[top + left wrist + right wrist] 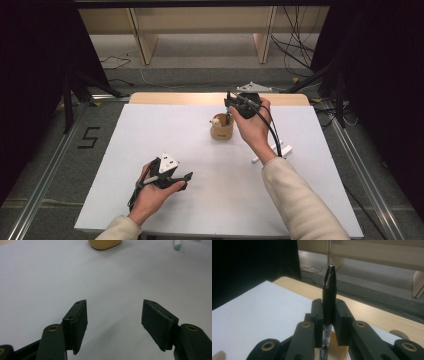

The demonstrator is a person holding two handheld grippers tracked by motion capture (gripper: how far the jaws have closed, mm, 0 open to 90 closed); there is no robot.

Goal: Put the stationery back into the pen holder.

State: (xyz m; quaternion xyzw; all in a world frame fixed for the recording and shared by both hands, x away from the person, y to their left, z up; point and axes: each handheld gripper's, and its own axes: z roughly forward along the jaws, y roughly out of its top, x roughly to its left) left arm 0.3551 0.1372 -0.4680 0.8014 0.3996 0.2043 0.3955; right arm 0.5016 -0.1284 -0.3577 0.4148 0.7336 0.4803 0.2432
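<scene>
High view. White matte sheet (150,130) covers a pale wooden table (175,98), whose wood shows as a strip along the far edge. Tan round cup (221,131), smooth-walled, stands on the sheet right of centre, toward the far side; a small pale item sits at its rim, too small to identify. R gripper (229,111), black w/ grey three-cornered plate on top, hangs just above the cup, jaws pointing down and pinching a black pen (228,118); pen's long axis runs approx. vertical, lower end at the cup mouth. L gripper (186,181) rests near the sheet's near edge, well apart from the cup, jaws pointing right. Two white sticks (272,153) lie on the sheet beside the right forearm. Broad bare sheet lies between the grippers and to the left.

Left gripper view. Two flat black rectangular pads (78,322) stand spread, w/ bare sheet between them and nothing gripped. Cup base (105,243) shows at the top edge; a white stick tip (177,244) at top right.

Right gripper view. Jaws are pressed onto the pen (329,297): glossy tapered black cap above the pads, clear barrel section below them. Pen axis runs along the jaws, cap away from the camera. Cup's curved tan rim (337,350) lies beneath the jaws. Sheet edge and wooden strip lie behind.
</scene>
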